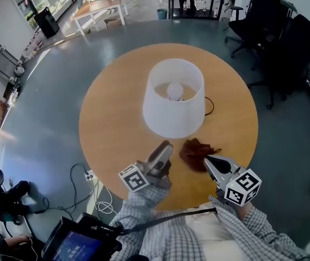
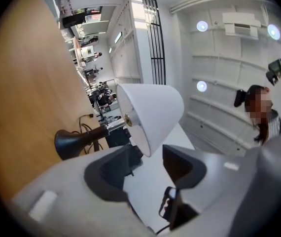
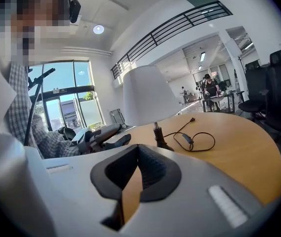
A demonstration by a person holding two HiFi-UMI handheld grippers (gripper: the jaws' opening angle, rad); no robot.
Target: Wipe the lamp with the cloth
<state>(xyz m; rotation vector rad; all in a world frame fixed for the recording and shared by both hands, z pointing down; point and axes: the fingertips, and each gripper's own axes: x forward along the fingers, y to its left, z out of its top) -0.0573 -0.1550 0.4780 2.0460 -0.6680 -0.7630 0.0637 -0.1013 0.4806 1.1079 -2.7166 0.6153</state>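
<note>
In the head view, the cloth (image 1: 199,152) is lying crumpled on the tabletop (image 1: 111,129), near the foot of the lamp (image 1: 173,98). It is sitting between the left gripper (image 1: 165,147) and the right gripper (image 1: 209,161), just beside the right one's tip. Neither is holding it, so no wiping is going on, and picking it up is probably what is needed first. Whether the shade has already been wiped is not showing. The marker cubes (image 1: 134,178) are carrying only black-and-white squares, and the screen (image 1: 76,248) at the lower edge is too small to read.

In the left gripper view, the jaws are standing apart with nothing between them, and the lamp is sitting beyond.

In the right gripper view, the jaws are pressing together, empty, facing the lamp and its cord (image 3: 192,139). No brand is showing.
</note>
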